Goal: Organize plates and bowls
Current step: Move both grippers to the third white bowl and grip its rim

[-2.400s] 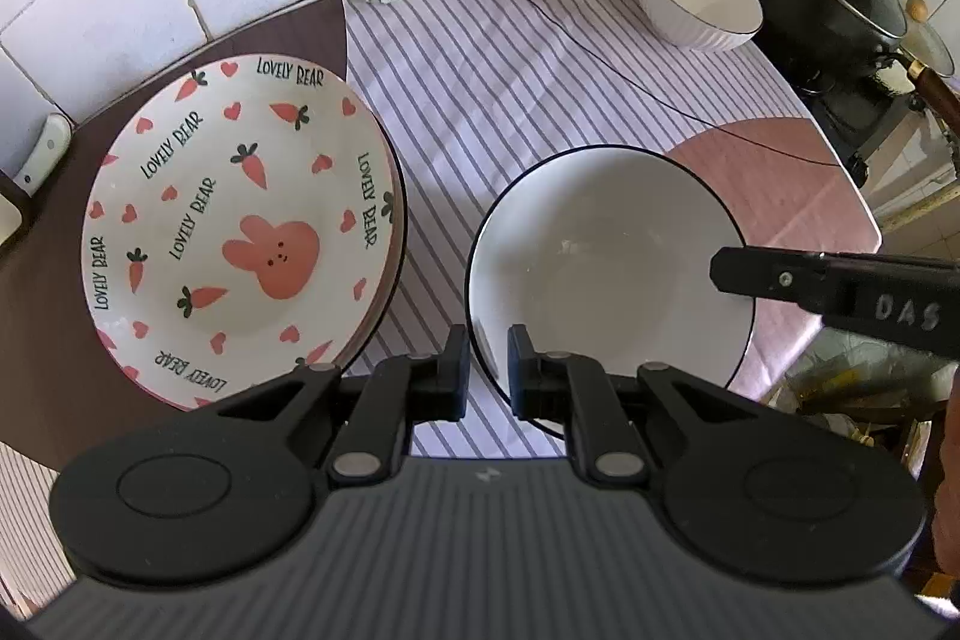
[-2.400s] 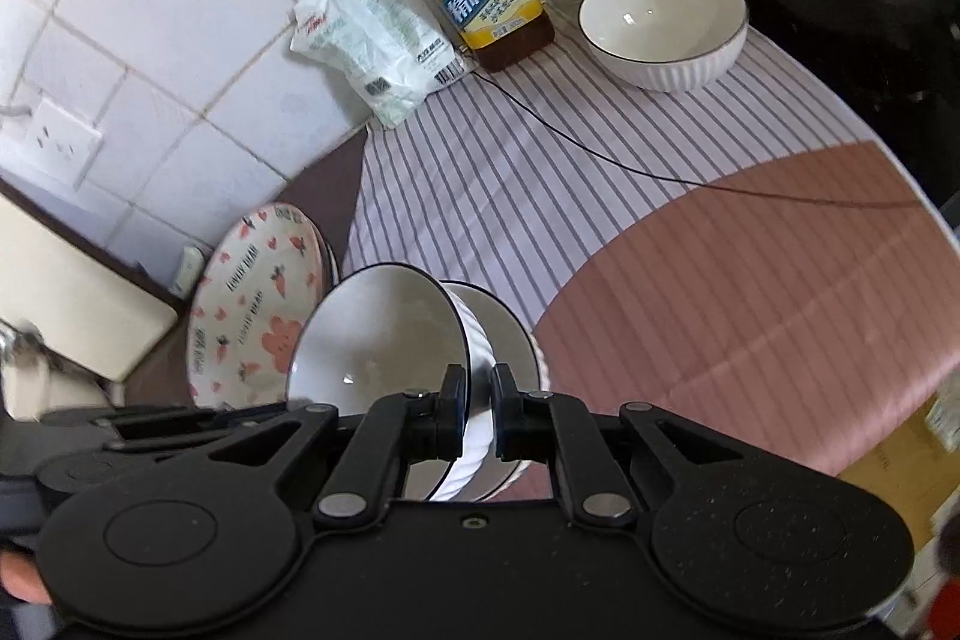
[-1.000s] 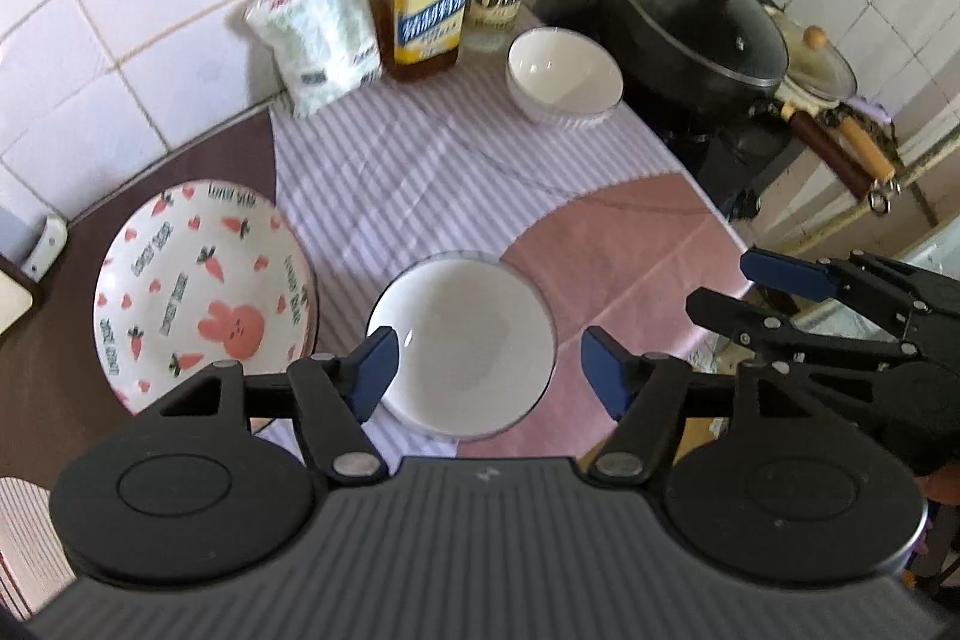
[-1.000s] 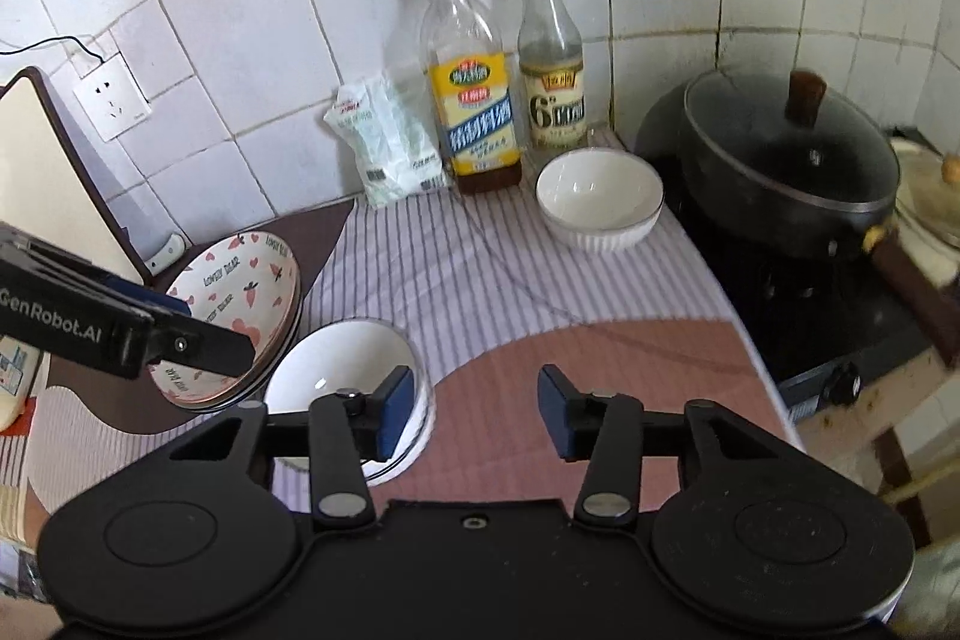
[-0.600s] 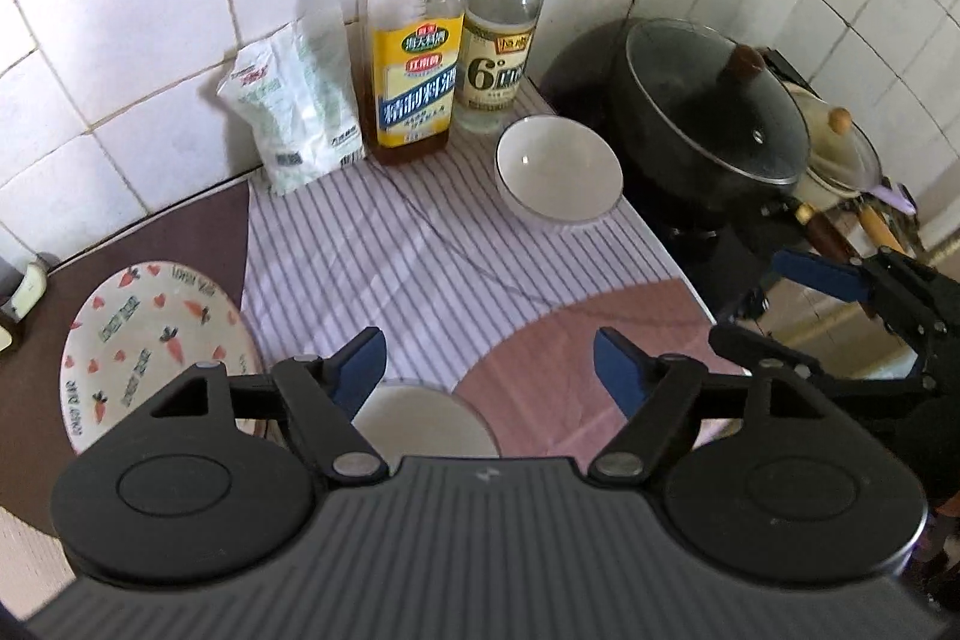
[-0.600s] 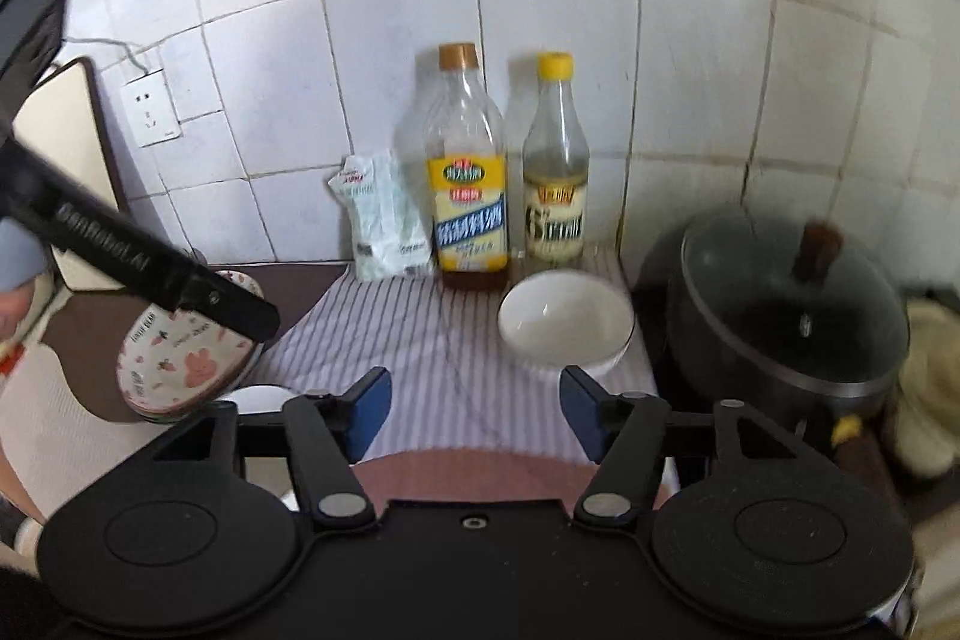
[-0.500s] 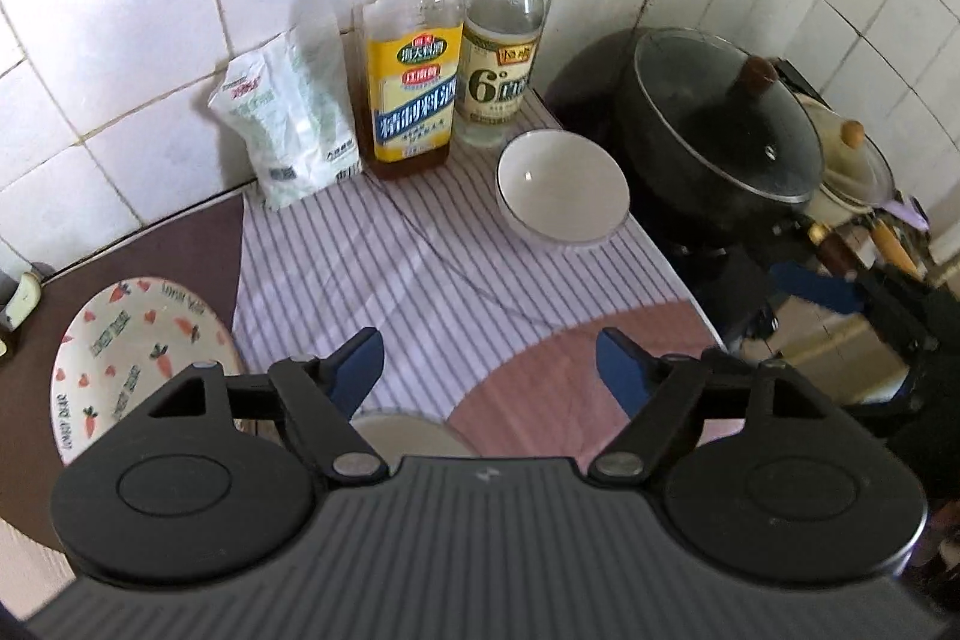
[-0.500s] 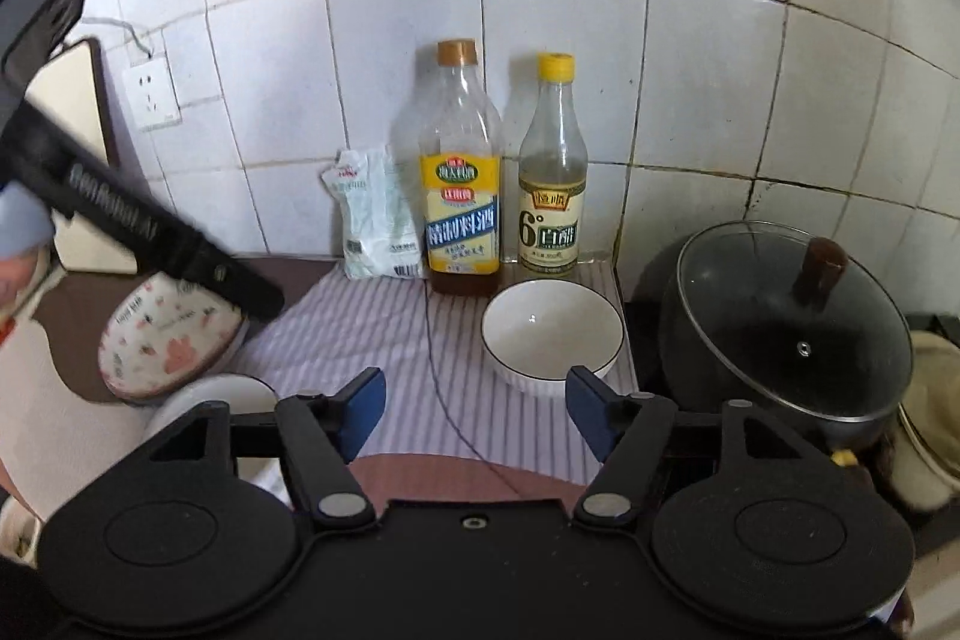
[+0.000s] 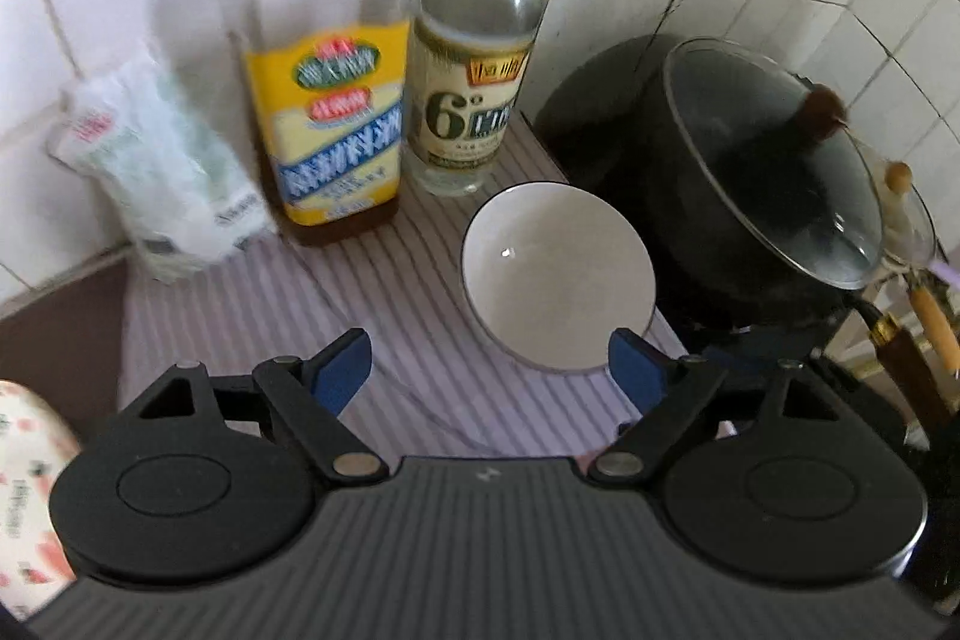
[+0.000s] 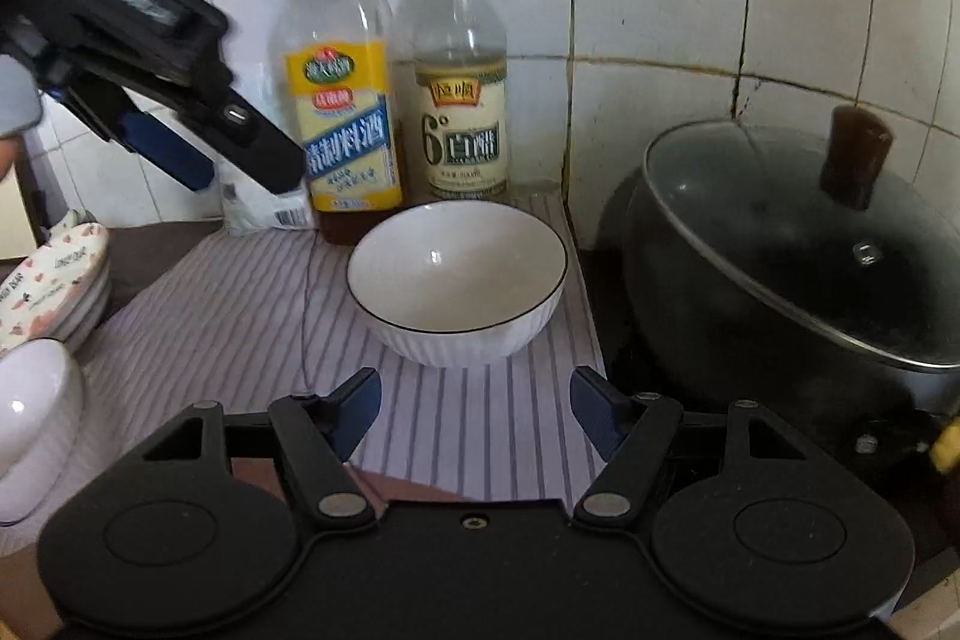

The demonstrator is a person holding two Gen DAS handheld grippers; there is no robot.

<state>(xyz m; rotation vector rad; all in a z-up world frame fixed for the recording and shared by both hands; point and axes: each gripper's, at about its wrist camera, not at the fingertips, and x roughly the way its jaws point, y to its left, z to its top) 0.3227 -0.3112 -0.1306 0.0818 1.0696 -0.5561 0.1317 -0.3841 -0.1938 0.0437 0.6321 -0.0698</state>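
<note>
A white ribbed bowl with a thin dark rim stands on the striped cloth in front of two bottles; it also shows in the left wrist view. My right gripper is open and empty, just short of the bowl. My left gripper is open and empty, above and to the left of the bowl; its body shows in the right wrist view. Stacked white bowls stand at the left edge, with the stacked carrot-print plates behind them, also visible in the left wrist view.
A yellow-label cooking wine bottle and a vinegar bottle stand against the tiled wall. A white packet leans left of them. A black pot with a glass lid sits on the stove, close to the right of the bowl.
Both grippers have moved forward toward the white ribbed bowl by the bottles, which now looks larger. The stacked bowls and plates have slid to the left edge. Both grippers stay open.
</note>
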